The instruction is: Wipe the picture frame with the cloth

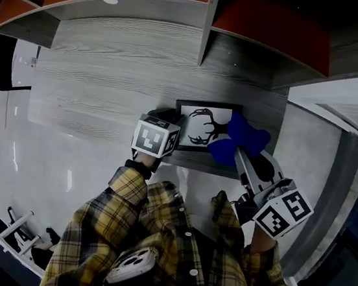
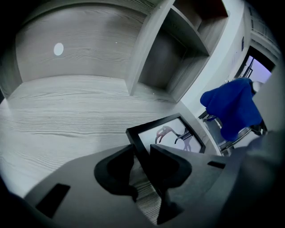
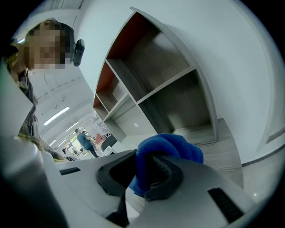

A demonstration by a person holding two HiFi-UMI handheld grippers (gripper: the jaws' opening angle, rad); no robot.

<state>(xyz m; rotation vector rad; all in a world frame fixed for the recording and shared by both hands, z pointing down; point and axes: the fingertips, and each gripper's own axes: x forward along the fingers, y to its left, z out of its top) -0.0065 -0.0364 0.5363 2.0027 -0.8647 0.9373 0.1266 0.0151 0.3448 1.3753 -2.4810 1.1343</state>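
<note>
A black picture frame point(image 1: 202, 126) with an antler print lies flat on the grey wood shelf, near its front edge. My left gripper point(image 1: 169, 115) is at the frame's left side. In the left gripper view that gripper point(image 2: 141, 153) straddles the frame point(image 2: 171, 133) at its near edge, with a gap showing beside one pad, so it stands open. My right gripper point(image 1: 237, 151) is shut on a blue cloth point(image 1: 244, 136), which hangs over the frame's right part. The cloth point(image 3: 169, 144) bulges out between the shut jaws in the right gripper view, and the cloth point(image 2: 231, 107) also shows beyond the frame.
The shelf surface point(image 1: 108, 84) stretches left and back. Above it stand open compartments with orange backs, split by an upright divider point(image 1: 210, 19). A white side panel point(image 1: 341, 101) closes the right. My plaid sleeves point(image 1: 127, 191) fill the foreground. People point(image 3: 84, 142) stand far off.
</note>
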